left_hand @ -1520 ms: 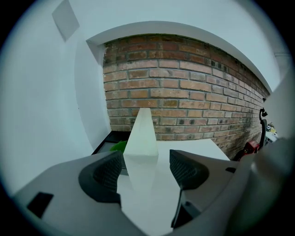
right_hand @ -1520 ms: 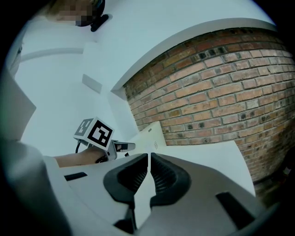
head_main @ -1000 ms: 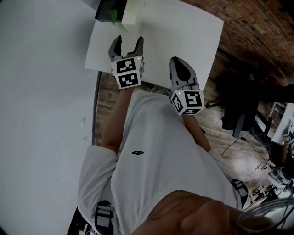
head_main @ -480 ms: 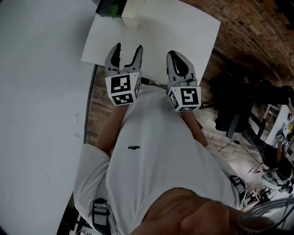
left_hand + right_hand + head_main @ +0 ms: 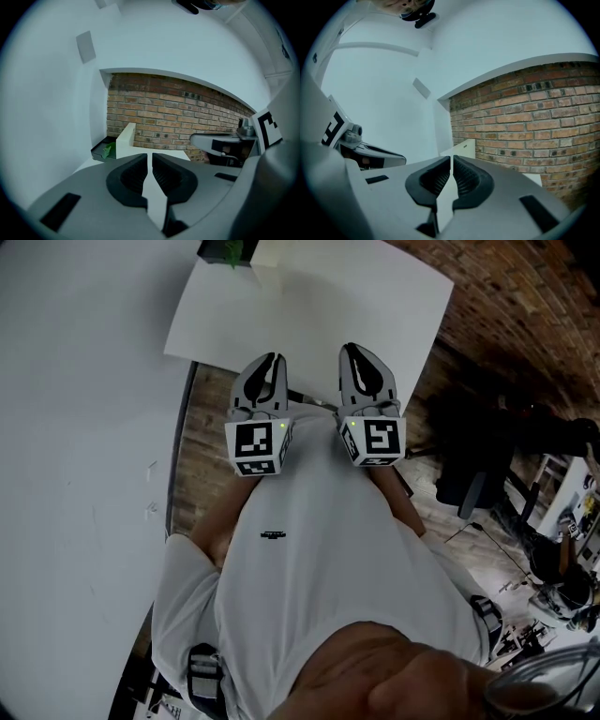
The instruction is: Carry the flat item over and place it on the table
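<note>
Past left gripper (image 5: 272,358), fingers (image 5: 251,388) closing on nothing: black tray (image 5: 214,249) and pale block (image 5: 277,249) cut by top edge. Green thing (image 5: 228,253) in tray too small to identify. Behind fingers, hands hidden under marker cubes (image 5: 258,446).

left tongs (image 5: 272,360) closing, apparently empty, right tongs (image 5: 359,351) shut

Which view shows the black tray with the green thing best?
The left gripper view: the black tray and green thing show clearly beside the white block. The head view clips them at its top edge; the right gripper view misses them.
</note>
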Demonstrator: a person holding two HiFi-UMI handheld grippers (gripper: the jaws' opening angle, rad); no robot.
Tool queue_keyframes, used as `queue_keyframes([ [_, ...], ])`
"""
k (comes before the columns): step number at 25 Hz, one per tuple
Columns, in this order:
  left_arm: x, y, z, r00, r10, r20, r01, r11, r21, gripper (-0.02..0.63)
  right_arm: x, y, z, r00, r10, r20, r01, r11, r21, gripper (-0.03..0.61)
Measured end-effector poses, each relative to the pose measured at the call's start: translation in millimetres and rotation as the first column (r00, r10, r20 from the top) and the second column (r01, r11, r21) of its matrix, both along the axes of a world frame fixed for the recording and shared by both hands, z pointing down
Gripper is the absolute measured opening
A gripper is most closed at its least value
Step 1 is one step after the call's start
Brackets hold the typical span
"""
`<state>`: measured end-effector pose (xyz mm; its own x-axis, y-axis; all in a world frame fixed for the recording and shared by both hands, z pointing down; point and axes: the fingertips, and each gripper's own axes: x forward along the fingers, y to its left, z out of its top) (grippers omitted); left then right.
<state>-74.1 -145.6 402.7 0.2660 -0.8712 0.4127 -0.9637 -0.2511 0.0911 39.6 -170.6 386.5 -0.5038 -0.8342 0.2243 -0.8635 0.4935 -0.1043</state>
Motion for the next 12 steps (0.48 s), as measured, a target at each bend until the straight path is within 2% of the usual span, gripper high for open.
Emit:
queue_keyframes([
  [4,14,-1,5,0.999,0.054,-0.006,-0.054,0.998,-0.014,0.035,0,3,3,1.000,-0.005,-0.008,0.005,1.000,-0.009,0.044],
  [12,21,-3,13,0.996,0.077,-0.035,-0.078,0.996,-0.036,0.034,-2,6,10,1.000,-0.009,-0.022,0.008,1.000,-0.025,0.043],
])
